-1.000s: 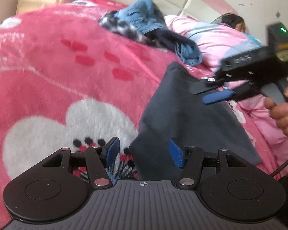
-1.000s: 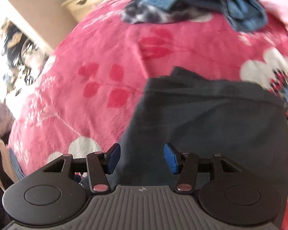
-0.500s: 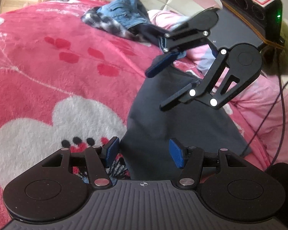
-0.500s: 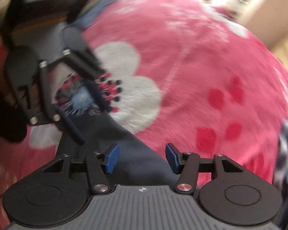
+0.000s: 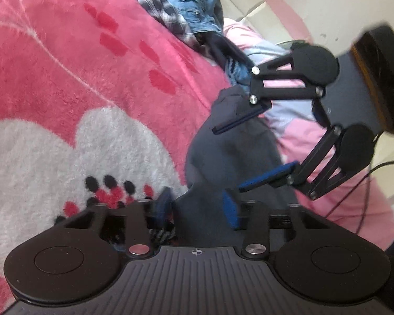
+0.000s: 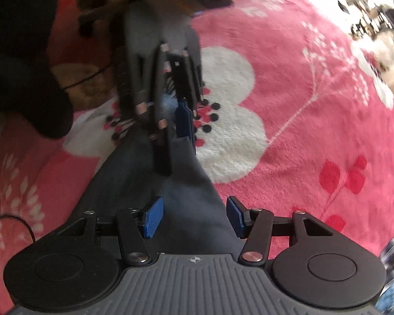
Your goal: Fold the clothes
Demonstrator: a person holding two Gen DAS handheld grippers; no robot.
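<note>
A dark grey garment (image 5: 233, 155) lies folded on the pink flowered blanket (image 5: 65, 65); it also shows in the right wrist view (image 6: 155, 181). My left gripper (image 5: 197, 206) is open, its jaws astride the garment's near corner, with cloth between the blue pads. In the right wrist view the left gripper (image 6: 174, 128) looks narrowed over that far end, blurred. My right gripper (image 6: 193, 216) is open above the garment's other end. In the left wrist view the right gripper (image 5: 254, 155) hovers open over the cloth.
A heap of clothes with blue denim and a plaid shirt (image 5: 186, 18) lies further up the bed. A pink and pale blue quilt (image 5: 296, 120) lies to the right of the garment. A black cable (image 5: 365, 199) hangs at the right.
My left gripper has moved forward onto the garment's near corner and tilted. My right gripper has stayed turned toward the left one and dropped closer over the cloth. Both jaws remain apart.
</note>
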